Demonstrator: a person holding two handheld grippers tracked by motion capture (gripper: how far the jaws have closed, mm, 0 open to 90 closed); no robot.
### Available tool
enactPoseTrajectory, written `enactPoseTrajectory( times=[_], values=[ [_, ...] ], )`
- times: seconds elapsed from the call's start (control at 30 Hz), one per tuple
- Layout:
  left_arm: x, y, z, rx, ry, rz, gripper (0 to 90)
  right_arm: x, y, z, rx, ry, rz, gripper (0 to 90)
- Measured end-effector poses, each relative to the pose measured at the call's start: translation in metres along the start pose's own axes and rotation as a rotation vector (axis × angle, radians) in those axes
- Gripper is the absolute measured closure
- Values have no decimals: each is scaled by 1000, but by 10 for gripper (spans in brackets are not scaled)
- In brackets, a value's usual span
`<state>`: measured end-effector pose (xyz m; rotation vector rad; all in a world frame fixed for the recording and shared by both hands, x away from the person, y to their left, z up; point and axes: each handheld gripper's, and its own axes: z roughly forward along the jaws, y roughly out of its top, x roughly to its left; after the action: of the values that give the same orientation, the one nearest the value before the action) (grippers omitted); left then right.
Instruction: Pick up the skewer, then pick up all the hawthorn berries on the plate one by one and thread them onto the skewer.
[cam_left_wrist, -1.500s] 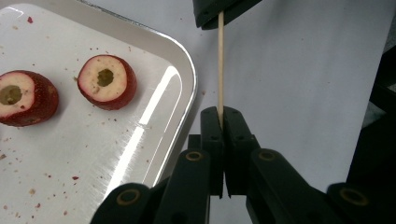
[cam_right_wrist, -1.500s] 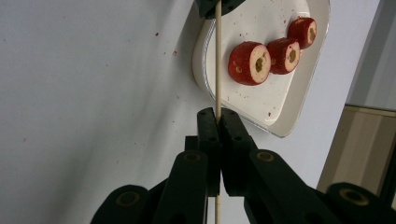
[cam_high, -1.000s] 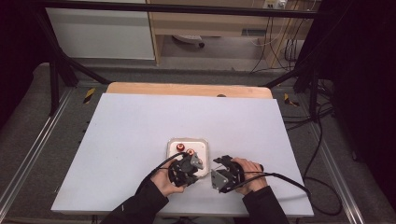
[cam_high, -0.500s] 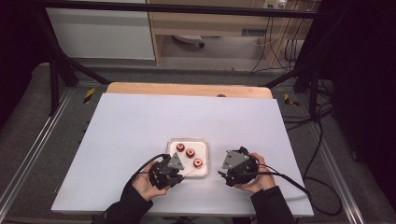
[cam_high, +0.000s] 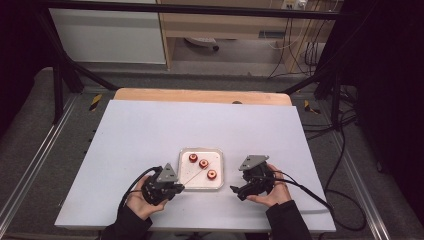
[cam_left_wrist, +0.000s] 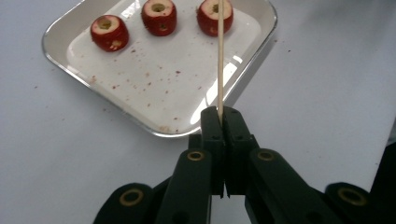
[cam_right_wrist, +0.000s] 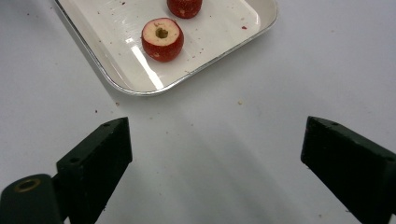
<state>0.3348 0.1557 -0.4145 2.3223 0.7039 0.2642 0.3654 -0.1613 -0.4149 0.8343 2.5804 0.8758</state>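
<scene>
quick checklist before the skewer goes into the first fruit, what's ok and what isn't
1. Skewer clamped in left hand-held gripper: ok.
2. Skewer aimed over the tray toward a fruit: ok.
3. Three cored red fruits in the tray: ok.
4. Right hand-held gripper jaws just opened, nothing between them: ok.
5. Right hand-held gripper steadying a fruit: not ok, short of the tray.
6. Skewer tip sharp: cannot tell.

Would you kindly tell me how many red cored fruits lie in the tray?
3: all in the tray, one far-left fruit, one middle fruit, one near-right fruit. None seems hidden.
</scene>
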Motion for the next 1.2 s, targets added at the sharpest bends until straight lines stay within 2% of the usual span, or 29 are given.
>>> enactPoseTrajectory(
  times=[0.13, 0.17, 0.23, 0.27, 0.3, 0.37, 0.43, 0.6, 0.93, 1.2],
  values=[
    [6, -10, -2, -28, 9, -34, 886, -2, 2, 4, 4, 34, 53, 46],
    [4, -12, -4, -15, 3, -71, 886, -2, 3, 5, -1, 38, 61, 40],
    [8, -16, -4, -45, 12, -50, 886, -4, 5, 6, -3, 49, 90, 25],
    [9, -17, -4, -49, 14, -53, 886, -5, 6, 6, -8, 60, 103, 20],
    [6, -20, -7, -31, 11, -97, 886, -6, 7, 6, -12, 63, 121, 20],
    [10, -21, -7, -52, 15, -71, 886, -7, 9, 7, -22, 69, 136, 20],
    [12, -23, -7, -68, 23, -69, 886, -7, 11, 7, -26, 80, 153, 20],
    [15, -29, -9, -97, 18, -83, 886, -4, 20, 12, -12, 77, 149, 20],
    [18, -37, -12, -109, 32, -101, 885, 4, 46, 24, -26, 100, 168, 24],
    [19, -40, -13, -114, 37, -109, 885, 6, 64, 37, 12, 99, 164, 56]
  ],
)
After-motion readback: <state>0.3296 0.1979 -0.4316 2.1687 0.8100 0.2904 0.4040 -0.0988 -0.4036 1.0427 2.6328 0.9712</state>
